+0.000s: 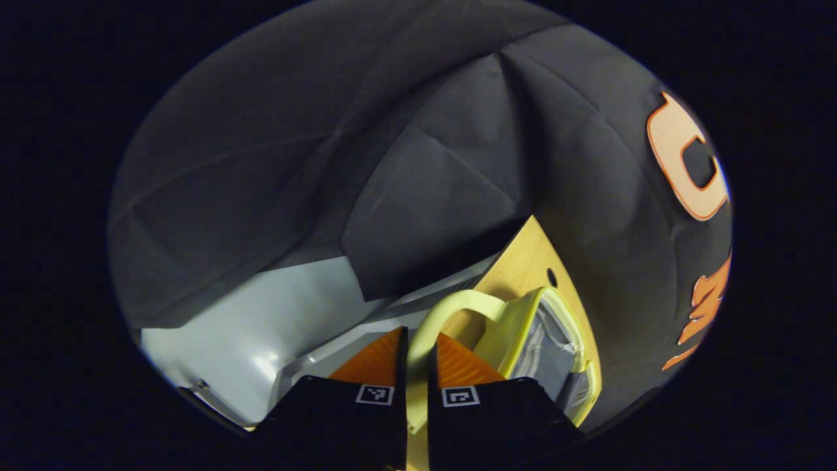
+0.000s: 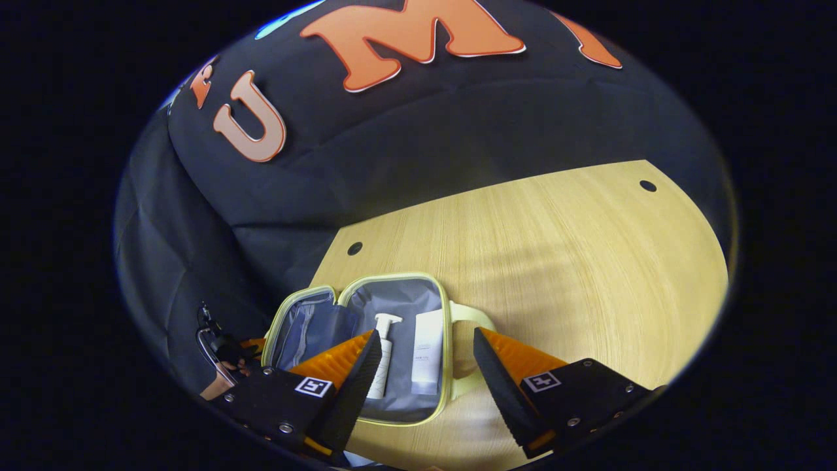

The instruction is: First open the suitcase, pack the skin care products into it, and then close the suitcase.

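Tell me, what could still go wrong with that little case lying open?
The left tongs pinch the suitcase by its handle; a pull there might drag the whole case along the table rather than fold it shut. The pump bottle and tube lie loose inside and could slide out. The open right tongs hover above them and might bump them.

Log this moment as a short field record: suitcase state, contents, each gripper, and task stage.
suitcase: small case lying open on the wooden table, lid folded flat beside the base
contents: white pump bottle and white tube side by side in the base
left gripper: fingers closed on the suitcase handle
right gripper: open, holding nothing, held over the case
task stage: products packed, suitcase not yet closed
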